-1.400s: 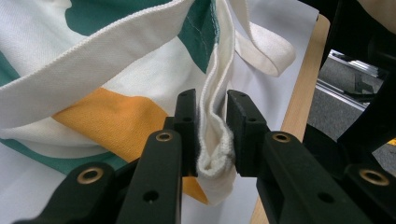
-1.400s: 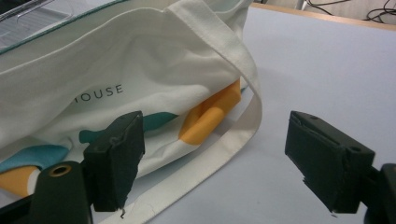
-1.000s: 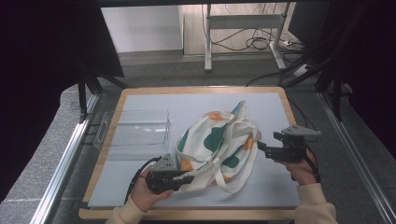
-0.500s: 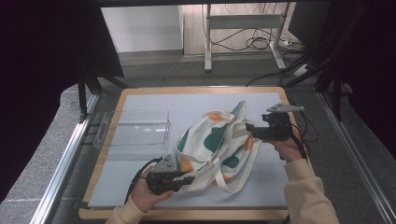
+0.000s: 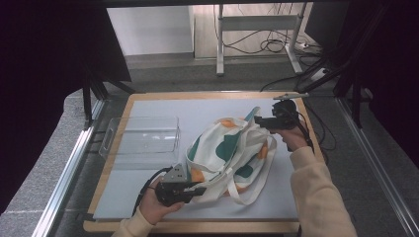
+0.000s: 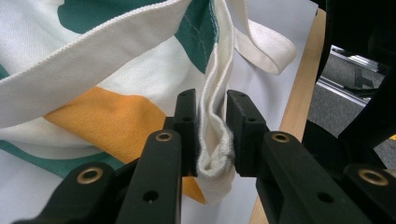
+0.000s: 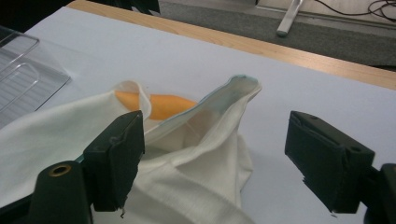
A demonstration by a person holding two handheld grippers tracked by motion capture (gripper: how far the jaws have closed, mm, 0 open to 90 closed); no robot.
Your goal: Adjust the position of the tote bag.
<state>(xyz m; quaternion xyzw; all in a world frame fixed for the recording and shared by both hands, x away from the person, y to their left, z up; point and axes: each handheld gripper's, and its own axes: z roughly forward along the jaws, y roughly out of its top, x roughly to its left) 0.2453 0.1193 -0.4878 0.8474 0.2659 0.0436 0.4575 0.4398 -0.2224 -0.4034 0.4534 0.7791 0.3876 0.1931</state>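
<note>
A crumpled cream cloth bag point(image 5: 228, 150) with green and orange patches is lying at the tabletop's point(image 5: 207, 111) centre. The left gripper point(image 5: 197, 188) is pinching its folded hem at 7 o'clock, while the right gripper point(image 5: 258, 119) is hovering wide open over its raised corner at 2 o'clock.

A clear plastic tray point(image 5: 141, 139) sits left of centre on the white mat point(image 5: 197, 111); cables point(image 5: 269, 45) trail across the floor at the top.
</note>
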